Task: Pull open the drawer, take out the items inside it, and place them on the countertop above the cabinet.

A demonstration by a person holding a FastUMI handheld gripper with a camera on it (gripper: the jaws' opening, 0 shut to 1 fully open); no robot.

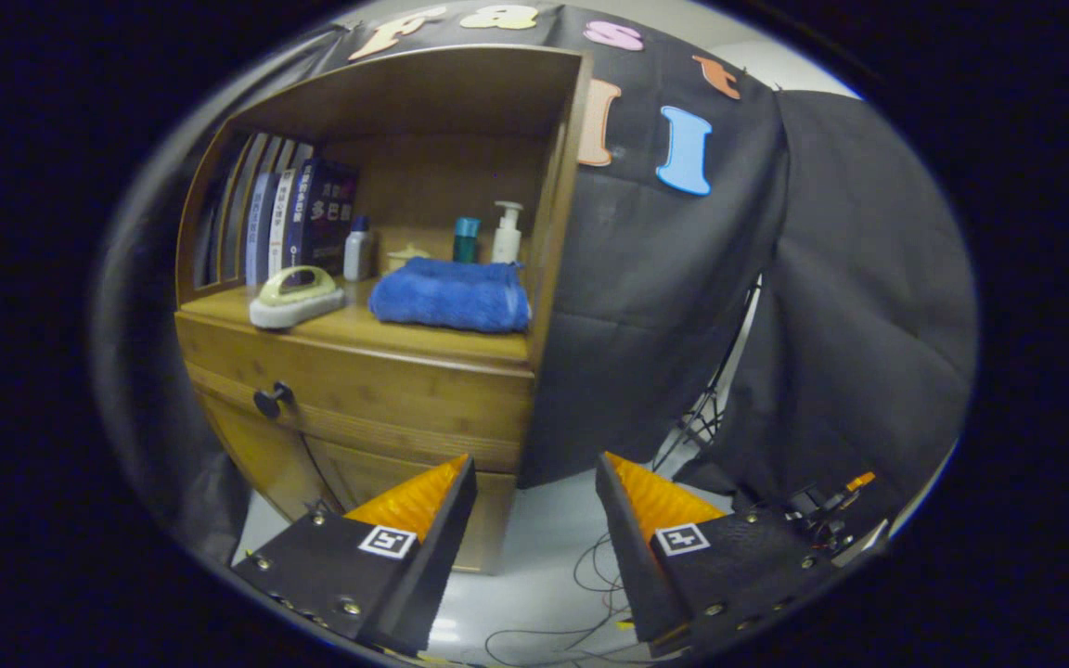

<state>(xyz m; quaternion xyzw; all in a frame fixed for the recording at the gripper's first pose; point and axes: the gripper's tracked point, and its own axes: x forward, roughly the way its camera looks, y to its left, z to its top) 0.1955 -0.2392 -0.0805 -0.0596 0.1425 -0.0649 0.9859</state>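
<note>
claw (534, 478) open, empty | drawer (349, 390) closed, beyond left finger

The closed drawer (349, 394) hides its contents — book (328, 215) spine lettering too small to tell.

A staged booth dressed as a home corner. The landmark is a wooden cabinet (377, 371) with an open shelf niche above its countertop. In the niche's back stand books (298, 223) and toiletry bottles (507, 234); a folded blue towel (451, 295) lies on the countertop. Black cloth (683, 306) hangs beside the cabinet, with loose cables (590, 594) on the floor below.
</note>
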